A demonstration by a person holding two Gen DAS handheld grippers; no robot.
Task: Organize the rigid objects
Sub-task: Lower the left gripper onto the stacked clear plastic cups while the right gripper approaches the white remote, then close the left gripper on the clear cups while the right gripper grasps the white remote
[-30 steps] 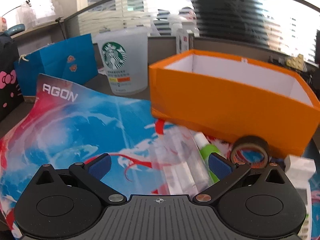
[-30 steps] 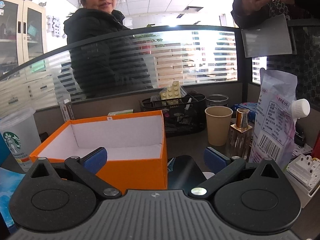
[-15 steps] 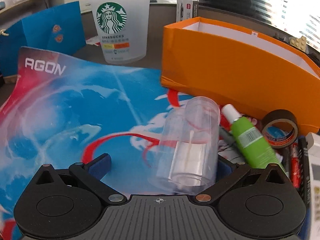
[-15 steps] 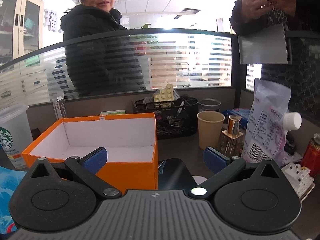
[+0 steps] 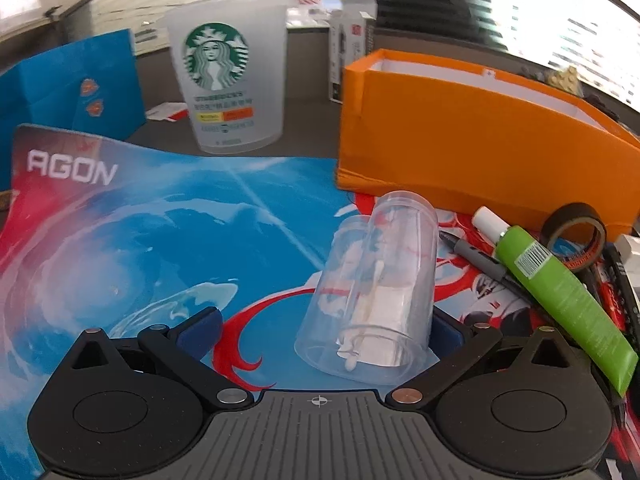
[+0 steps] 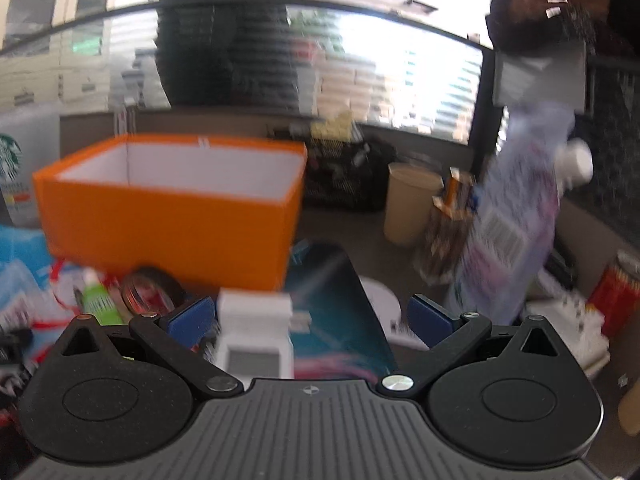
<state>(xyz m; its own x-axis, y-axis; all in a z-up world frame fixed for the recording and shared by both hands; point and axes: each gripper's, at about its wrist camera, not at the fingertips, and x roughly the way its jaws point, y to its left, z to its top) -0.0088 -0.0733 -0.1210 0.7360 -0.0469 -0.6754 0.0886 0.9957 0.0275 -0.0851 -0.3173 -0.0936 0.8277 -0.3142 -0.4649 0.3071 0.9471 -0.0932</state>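
Fingers of your left gripper (image 5: pixel 320 326) are spread wide, with the clear plastic jar (image 5: pixel 376 292) lying on its side between them on the AGON mat (image 5: pixel 120 232); its near end sits just beside the right pad, and whether it touches you cannot tell. To its right lie a pen (image 5: pixel 480 258), a green tube (image 5: pixel 560 296) and a tape roll (image 5: pixel 576 236), all in front of the orange box (image 5: pixel 460 136). Your right gripper (image 6: pixel 308 314) is likewise released, holding nothing, above a blurred white device (image 6: pixel 254 332) near the box's front wall
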